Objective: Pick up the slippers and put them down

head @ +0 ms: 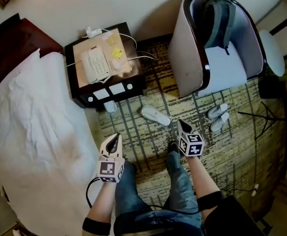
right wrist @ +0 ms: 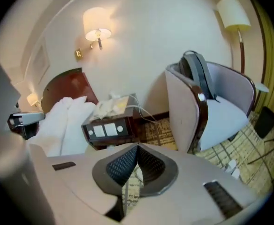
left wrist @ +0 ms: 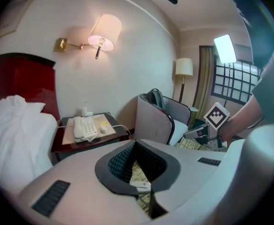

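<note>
— What kind of room is it?
— A bedroom with a patterned carpet (head: pixel 148 141), seen from above. At the far left is a bed (head: pixel 30 132) with white sheets, set against a dark red headboard (head: pixel 6 38).
— And beside the bed?
— A dark surface (head: pixel 137 72) with a white phone (head: pixel 95 63) and some cables on it.
— Where is the left tool?
— The left tool (head: pixel 115 139) is near, by the edge of the bed. Its own view shows the jaws pressed together at the tip with nothing between them.
— So where are the slippers?
— One white slipper (head: pixel 156 116) lies flat on the carpet, in the middle between the surface and the chair. Neither tool touches it.
— And the right tool?
— The right tool (head: pixel 181 125) is just right of that slipper and a little nearer, with the person's leg (head: pixel 175 171) behind it. Its jaws are also fully together and grip nothing.
— Anything further right?
— A pair (head: pixel 218 117) of white slippers lies side by side on the carpet. Beyond them, at the far right, stands a curved chair (head: pixel 187 58) with a backpack (head: pixel 217 18) on its seat.
</note>
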The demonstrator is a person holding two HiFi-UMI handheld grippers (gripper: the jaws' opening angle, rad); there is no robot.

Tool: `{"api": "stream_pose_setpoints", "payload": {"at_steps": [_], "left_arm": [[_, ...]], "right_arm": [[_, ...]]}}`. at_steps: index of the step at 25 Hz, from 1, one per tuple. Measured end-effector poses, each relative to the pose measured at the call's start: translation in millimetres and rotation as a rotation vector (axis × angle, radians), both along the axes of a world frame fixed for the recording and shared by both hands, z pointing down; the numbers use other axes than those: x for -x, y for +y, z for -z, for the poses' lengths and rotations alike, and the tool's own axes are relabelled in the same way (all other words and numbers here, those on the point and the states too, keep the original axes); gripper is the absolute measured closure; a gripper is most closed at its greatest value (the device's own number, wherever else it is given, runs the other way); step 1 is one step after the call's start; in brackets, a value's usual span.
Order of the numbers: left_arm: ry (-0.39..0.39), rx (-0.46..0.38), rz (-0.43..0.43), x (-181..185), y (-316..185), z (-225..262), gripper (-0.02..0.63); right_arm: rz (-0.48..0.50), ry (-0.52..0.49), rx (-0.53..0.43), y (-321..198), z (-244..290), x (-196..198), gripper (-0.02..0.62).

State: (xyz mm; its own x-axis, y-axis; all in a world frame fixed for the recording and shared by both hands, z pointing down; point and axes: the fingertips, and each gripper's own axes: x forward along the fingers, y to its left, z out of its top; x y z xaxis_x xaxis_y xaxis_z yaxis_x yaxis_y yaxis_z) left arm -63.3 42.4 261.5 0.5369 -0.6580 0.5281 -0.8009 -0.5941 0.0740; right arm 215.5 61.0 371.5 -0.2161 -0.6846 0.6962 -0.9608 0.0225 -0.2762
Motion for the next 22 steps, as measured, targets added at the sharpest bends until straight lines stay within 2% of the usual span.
{"api": "stream_pose_setpoints", "payload": {"at_steps": [5,10,14,18,22], "left_arm": [[-0.012,-0.048,0.038,24.0,10.1,94.3,0.606],[0.022,-0.065,0.096,48.7,21.0,155.2,0.606],[0.056,-0.072,0.158,70.1,32.5,189.6,0.606],[0.073,-0.092,0.165,75.1,41.4,215.5,0.606],[0.067,-0.082,0.163,80.0,49.7,218.0,0.606]], "right_arm": [[0.147,0.079,-0.199,-17.1,162.8,21.1,0.595],[0.251,0.127,-0.328,-19.2,269.1,43.6,0.594],[0.279,0.118,-0.38,-14.1,315.4,62.7,0.594],[0.306,0.093,-0.414,-12.0,340.7,78.2,0.594],[0.342,0.093,-0.431,-11.2,348.8,91.8,0.594]]}}
